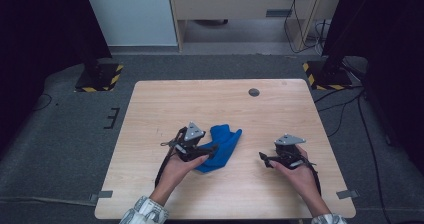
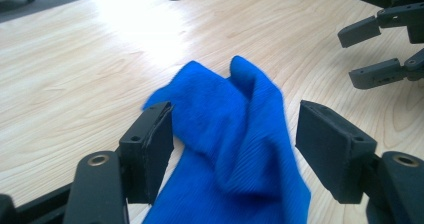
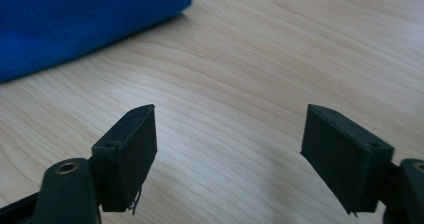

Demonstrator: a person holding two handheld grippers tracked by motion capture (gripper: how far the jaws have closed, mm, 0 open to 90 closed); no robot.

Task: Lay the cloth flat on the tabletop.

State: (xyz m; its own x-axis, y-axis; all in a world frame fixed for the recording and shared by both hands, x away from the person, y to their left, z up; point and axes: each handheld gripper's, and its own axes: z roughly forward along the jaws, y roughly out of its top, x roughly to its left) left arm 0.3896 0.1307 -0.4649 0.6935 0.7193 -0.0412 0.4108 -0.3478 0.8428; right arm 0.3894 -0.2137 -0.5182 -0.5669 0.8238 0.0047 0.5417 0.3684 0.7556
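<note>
Two hands come in from six o'clock, palms cupping their grippers level over the counter (image 1: 150, 109). The left gripper (image 1: 212, 149) points toward three o'clock, jaws apart astride the crumpled blue cloth (image 1: 220, 146), pads clear of it. The right gripper (image 1: 265, 159) points toward nine o'clock at the cloth, jaws apart over bare wood.

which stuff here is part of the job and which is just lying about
In the job:
- blue cloth, crumpled on the table
- left gripper, jaws open with the cloth between them
- right gripper, open over bare wood

Lying about:
- round hole in the table top
- grey tape tabs at the table's near corners
- cables on the floor
</note>
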